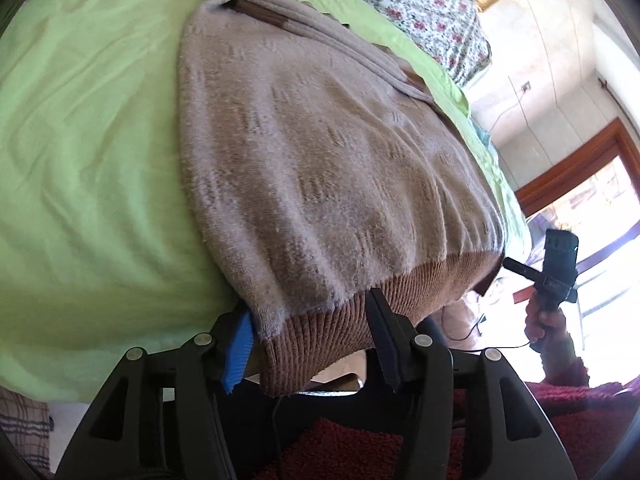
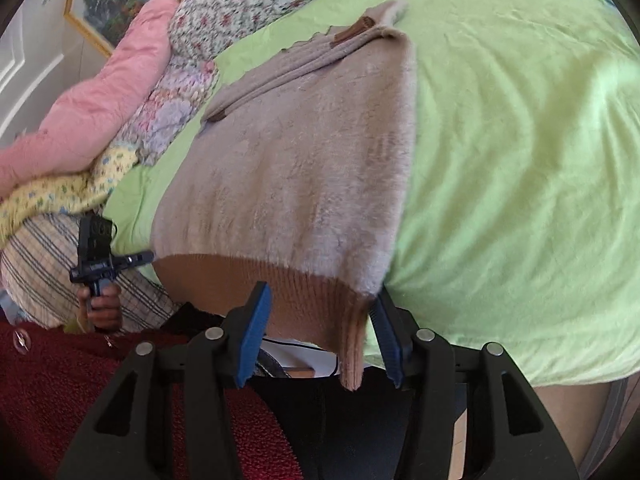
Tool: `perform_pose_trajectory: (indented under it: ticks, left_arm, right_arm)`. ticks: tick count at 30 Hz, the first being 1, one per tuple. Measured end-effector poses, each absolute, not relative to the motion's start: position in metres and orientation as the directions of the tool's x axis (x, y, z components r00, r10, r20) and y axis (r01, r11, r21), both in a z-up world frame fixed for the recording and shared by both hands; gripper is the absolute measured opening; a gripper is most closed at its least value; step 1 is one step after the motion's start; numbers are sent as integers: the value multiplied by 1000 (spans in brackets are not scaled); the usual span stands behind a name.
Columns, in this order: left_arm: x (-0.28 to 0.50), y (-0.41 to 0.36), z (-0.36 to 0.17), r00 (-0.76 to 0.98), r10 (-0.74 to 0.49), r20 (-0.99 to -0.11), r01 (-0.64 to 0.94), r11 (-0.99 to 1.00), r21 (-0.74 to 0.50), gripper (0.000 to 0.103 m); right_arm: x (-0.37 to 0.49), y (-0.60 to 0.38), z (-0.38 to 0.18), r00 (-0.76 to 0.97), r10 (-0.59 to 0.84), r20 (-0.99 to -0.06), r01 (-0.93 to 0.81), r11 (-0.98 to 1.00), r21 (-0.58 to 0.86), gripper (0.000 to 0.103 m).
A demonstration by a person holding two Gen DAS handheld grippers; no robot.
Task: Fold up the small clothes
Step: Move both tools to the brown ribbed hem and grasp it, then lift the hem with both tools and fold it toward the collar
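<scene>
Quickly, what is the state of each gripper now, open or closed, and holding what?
Left gripper: open, sweater hem between its fingers, not clamped.
Right gripper: open around the hem corner, not clamped.

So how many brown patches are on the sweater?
2 that I can see: one brown patch near the sweater's far end, another on the folded edge nearer the pillows. More may be hidden underneath.
</scene>
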State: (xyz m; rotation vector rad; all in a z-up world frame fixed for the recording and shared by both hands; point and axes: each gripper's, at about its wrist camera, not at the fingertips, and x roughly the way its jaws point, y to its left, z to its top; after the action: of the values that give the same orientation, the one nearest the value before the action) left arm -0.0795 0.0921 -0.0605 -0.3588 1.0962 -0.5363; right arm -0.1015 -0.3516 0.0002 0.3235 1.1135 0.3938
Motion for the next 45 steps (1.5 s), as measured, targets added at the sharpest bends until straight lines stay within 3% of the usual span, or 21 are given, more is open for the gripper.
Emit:
perform_pose_trajectory:
  ticks: [1, 2, 3, 5, 8, 16, 28, 34, 45]
  left_arm:
    - [-81, 90, -61, 355, -562, -747, 238, 827, -509, 35]
    - [-81, 88, -61, 353, -555, -753, 240, 832, -500, 23]
    - [-80, 89, -63, 348, -556, -755, 236, 831, -503, 18]
    - [-81, 91, -63, 345, -566, -748, 231, 824, -517, 13]
    - [-86, 92, -55, 357, -570, -740, 255, 822, -510, 8]
    - [-83, 100, -9, 449, -628, -636, 301, 776, -554, 5]
    - [4, 127, 71, 669, -617, -414, 300, 734, -609, 5]
    - [76, 138, 91, 730, -564, -386, 256, 749, -611, 5]
    - [219, 134, 66, 736, -481, -477, 150, 803, -577, 5]
  right_arm:
    - [-102, -349, 0, 385, 455, -803, -149, 889, 433, 50]
    - [-102, -348, 0, 383, 450, -807, -152, 892, 425, 39]
    - [-102, -348, -2, 376, 441, -815, -147, 896, 418, 22]
    - [-99, -349, -5, 365, 433, -824, -142, 901, 410, 10]
    - [-97, -349, 2, 379, 485, -788, -160, 873, 461, 9]
    - [-77, -360, 41, 495, 652, -573, -208, 730, 651, 9]
    - [14, -370, 89, 680, 616, -397, -218, 688, 692, 9]
    - [83, -386, 91, 753, 520, -404, -114, 708, 697, 8]
    - [222, -388, 57, 742, 422, -520, 34, 751, 659, 8]
